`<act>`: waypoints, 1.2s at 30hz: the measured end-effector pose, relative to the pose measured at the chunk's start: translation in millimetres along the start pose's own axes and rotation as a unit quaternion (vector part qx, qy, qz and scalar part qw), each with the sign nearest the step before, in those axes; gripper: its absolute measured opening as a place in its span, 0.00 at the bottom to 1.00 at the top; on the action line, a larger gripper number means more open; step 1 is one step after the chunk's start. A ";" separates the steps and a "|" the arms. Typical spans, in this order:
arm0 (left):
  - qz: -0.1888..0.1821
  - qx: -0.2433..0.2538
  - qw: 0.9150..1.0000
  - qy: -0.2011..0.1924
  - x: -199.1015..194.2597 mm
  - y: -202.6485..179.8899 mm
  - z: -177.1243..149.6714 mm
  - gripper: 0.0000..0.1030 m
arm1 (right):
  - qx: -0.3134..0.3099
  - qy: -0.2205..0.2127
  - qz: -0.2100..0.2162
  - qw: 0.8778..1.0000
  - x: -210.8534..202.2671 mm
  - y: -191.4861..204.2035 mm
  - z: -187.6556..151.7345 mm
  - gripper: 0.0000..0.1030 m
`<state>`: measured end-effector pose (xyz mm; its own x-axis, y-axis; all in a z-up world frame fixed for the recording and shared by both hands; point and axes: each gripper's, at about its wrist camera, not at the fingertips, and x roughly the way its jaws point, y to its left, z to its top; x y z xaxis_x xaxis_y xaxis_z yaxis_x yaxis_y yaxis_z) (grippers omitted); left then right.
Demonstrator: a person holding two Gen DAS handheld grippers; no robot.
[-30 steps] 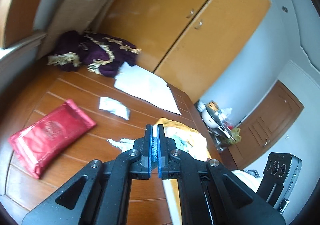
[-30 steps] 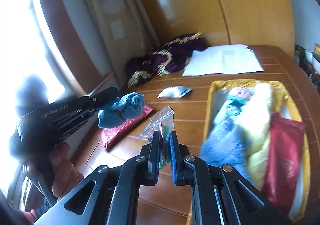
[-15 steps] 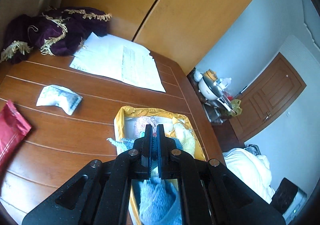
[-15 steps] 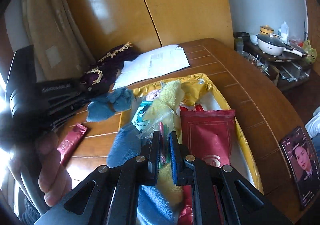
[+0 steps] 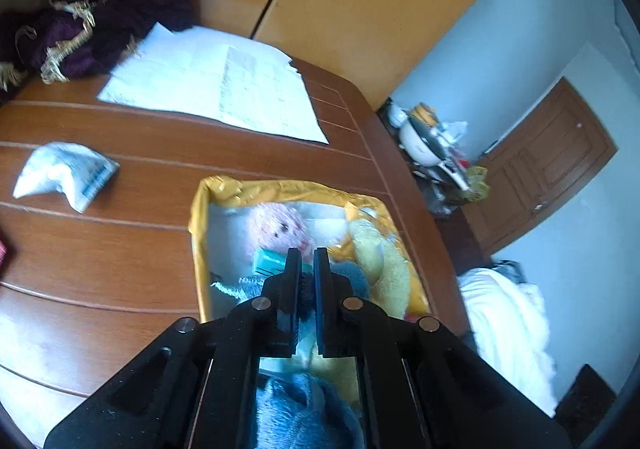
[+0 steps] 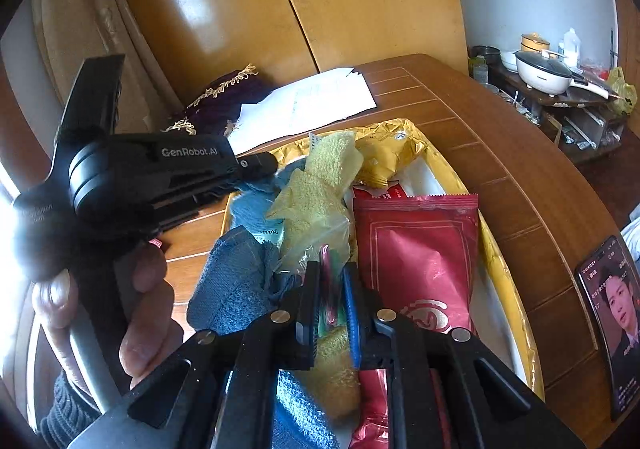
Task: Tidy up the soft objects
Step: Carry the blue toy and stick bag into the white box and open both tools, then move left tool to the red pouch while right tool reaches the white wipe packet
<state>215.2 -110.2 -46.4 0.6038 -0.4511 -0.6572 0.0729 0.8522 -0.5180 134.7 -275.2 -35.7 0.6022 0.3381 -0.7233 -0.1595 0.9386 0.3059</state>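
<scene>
both grippers have swung from the table to above the yellow tray [image 6: 502,249]. right gripper [image 6: 332,289] clenched on clear bag [image 6: 320,245]; left gripper [image 5: 306,281] nearly closed, whether it grips the blue cloth [image 5: 296,409] cannot be told. deposit step: next, release at tray's six o'clock.

a lived-in room of a home, likely a bedroom used for much else. tall orange-brown wardrobe doors [image 6: 280,9] with small metal handles fill the back wall, and a panelled wooden door [image 5: 548,165] stands in a pale blue wall. white bedding [image 5: 508,329] lies heaped low beside a big brown wooden table [image 5: 120,249]. on the table sit loose white papers [image 5: 224,85] and a purple cloth with gold fringe [image 5: 92,29]. a low shelf [image 6: 560,105] by the wall holds a white electric cooking pot [image 6: 540,73], jars and a bottle. a phone [image 6: 612,313] showing a video lies at the table's edge.
</scene>
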 end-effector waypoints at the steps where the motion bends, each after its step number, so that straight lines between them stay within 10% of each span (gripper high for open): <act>1: -0.002 0.002 1.000 -0.001 -2.0 -0.1 0.0 0.08 | 0.001 -0.002 0.003 1.000 -1.3 -0.3 0.1 0.14; 6: -0.034 0.011 0.999 -0.034 -23.7 -3.6 -1.7 0.58 | 0.014 -0.022 0.021 0.999 -12.9 -3.2 0.5 0.35; 12: -0.042 0.022 0.997 -0.062 -74.0 -0.1 -6.7 0.65 | -0.017 -0.084 0.051 0.995 -42.6 11.1 -2.3 0.56; 19: 0.056 0.010 0.981 -0.186 -142.6 57.4 -37.9 0.71 | -0.075 -0.113 0.104 0.985 -60.5 46.9 -7.1 0.65; 32: 0.183 -0.056 0.950 -0.247 -176.4 164.1 -49.6 0.71 | -0.144 0.053 0.242 0.958 22.3 180.4 24.1 0.65; 36: 0.203 -0.080 0.945 -0.242 -174.5 178.5 -53.6 0.71 | -0.143 0.035 0.184 0.972 50.2 197.4 15.1 0.65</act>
<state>80.3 106.4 -53.5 0.8510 0.1117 -0.5131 -0.3409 0.8608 -0.3780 145.2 -74.0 -2.3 0.4102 0.6495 -0.6402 -0.5714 0.7302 0.3747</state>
